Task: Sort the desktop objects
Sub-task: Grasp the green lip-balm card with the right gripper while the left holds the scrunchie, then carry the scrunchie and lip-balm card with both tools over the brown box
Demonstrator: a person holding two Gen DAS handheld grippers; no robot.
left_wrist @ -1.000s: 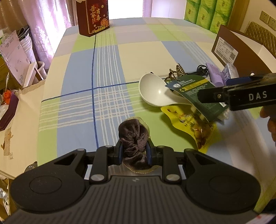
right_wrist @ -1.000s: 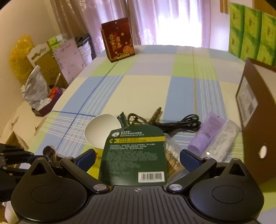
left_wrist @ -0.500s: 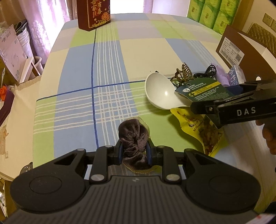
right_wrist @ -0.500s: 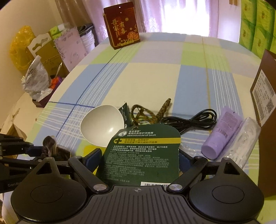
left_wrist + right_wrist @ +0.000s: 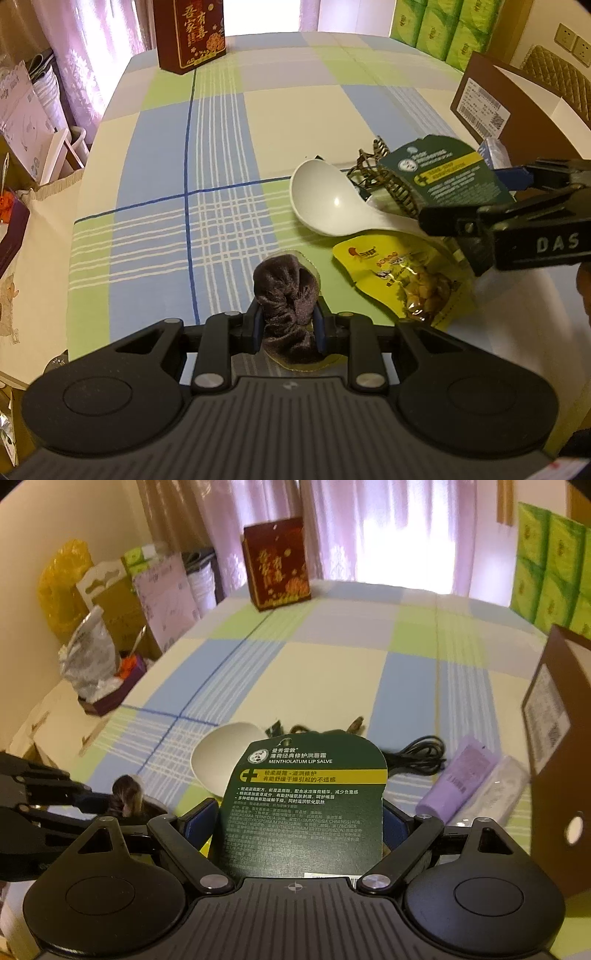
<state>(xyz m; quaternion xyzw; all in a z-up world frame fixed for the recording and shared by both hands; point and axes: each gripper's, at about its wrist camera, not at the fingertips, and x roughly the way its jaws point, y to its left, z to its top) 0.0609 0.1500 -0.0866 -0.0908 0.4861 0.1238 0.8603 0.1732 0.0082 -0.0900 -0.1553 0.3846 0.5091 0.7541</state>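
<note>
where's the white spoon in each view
Left wrist: white spoon lies right of centre on the table, bowl toward the left.
Right wrist: only its bowl shows, partly behind the green lip salve card.
Shared landmark: red box at the far edge.

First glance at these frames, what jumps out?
The dark green Mentholatum lip salve card fills the right wrist view, standing upright in the right hand-held gripper. The left hand-held gripper is clamped on a dark brown velvet scrunchie. Between them, a white ceramic soup spoon lies on the checked tablecloth.
</note>
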